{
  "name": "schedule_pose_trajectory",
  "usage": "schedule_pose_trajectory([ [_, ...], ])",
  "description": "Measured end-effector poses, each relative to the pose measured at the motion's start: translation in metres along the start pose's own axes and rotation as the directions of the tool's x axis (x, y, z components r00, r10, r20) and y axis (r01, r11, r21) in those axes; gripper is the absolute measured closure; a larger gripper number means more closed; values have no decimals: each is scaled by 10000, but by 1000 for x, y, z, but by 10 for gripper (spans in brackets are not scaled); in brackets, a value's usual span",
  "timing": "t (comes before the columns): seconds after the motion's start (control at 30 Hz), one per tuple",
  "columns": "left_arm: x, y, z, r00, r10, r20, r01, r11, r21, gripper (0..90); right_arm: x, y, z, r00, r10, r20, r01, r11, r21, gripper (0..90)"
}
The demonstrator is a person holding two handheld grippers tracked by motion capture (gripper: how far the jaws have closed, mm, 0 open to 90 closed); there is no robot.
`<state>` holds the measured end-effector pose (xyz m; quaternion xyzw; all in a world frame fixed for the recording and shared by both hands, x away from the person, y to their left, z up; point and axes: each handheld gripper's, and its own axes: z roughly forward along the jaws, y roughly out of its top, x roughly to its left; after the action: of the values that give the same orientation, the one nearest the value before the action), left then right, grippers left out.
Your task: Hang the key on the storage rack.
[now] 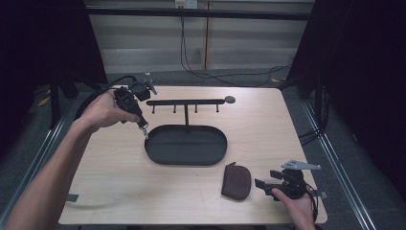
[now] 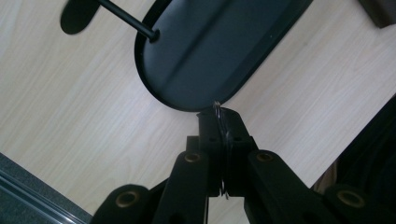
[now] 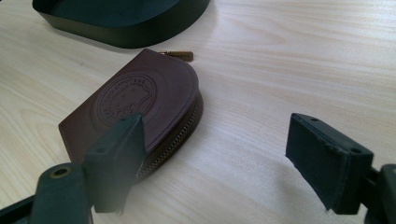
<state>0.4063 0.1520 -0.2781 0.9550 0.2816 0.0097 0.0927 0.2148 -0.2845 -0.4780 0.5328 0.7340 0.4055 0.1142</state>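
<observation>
My left gripper [image 1: 142, 125] is held above the table at the left end of a black oval tray [image 1: 186, 164]. It is shut on a thin metal ring [image 2: 217, 106], which pokes out past the jaw tips of the left gripper [image 2: 219, 114], just over the tray's rim [image 2: 154, 88]. My right gripper [image 1: 266, 178] rests low at the front right, open. In the right gripper view the open gripper [image 3: 215, 126] has its left pad in front of a brown zip pouch [image 3: 140, 98] with an embossed round mark. The pouch [image 1: 236, 181] lies flat beside the tray.
A black post with a crossbar of hooks [image 1: 186, 102] rises from the tray's back, ending in a small disc [image 1: 230, 99]. The pouch's brass zip pull [image 3: 180, 55] points at the tray. Metal rails run along both table sides, and cables lie on the floor behind.
</observation>
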Motion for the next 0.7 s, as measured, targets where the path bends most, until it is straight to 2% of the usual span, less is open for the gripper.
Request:
schedule_pose_trajectory([
  [0.2, 3, 12, -1, 10000, 78, 58, -79, 9999, 107, 891, 0, 0, 0, 10000, -36, -25, 36, 10000, -16, 193],
  [0.27, 4, 17, 0, 10000, -2, -78, 4, 9997, 250, 892, 0, 0, 0, 10000, -37, -39, 37, 10000, -17, 192],
  [0.43, 8, 24, -1, 10000, -2, 0, 2, 9999, 144, 892, 0, 0, -1, 10000, -3, -48, 3, 10000, -22, 191],
  [0.7, 18, 31, 0, 9996, -269, -20, 269, 9996, 122, 891, 0, 0, -1, 10000, 17, -86, -18, 10000, -22, 188],
])
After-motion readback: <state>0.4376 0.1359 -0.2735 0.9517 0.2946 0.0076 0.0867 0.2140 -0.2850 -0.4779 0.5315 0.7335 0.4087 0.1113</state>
